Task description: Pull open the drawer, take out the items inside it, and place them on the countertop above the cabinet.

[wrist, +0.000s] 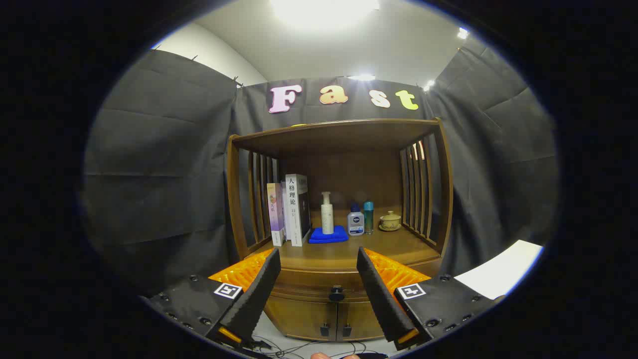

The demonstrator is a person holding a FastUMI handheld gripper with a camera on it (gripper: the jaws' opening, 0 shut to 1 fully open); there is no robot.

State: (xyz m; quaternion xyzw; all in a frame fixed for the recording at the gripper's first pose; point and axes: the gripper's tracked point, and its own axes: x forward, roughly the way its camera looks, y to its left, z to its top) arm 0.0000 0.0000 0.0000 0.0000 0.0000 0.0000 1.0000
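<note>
A brown wooden cabinet (339, 149) stands against the booth wall, straight ahead. Its drawer (319, 285) sits closed under the countertop (344, 249), with a dark round knob (337, 293) at its middle. My gripper (319, 262) is open, held apart from the cabinet, with nothing between its fingers. The knob lies between the two fingers and beyond them. What is inside the drawer is hidden.
On the countertop stand books (290, 209) at the left, a white pump bottle (327, 213) on a blue cloth (328, 235), two small bottles (361, 218) and a lidded cup (390, 221). Slatted sides and a roof enclose it. Two cabinet doors (329, 319) sit below the drawer; cables (294, 346) lie on the floor.
</note>
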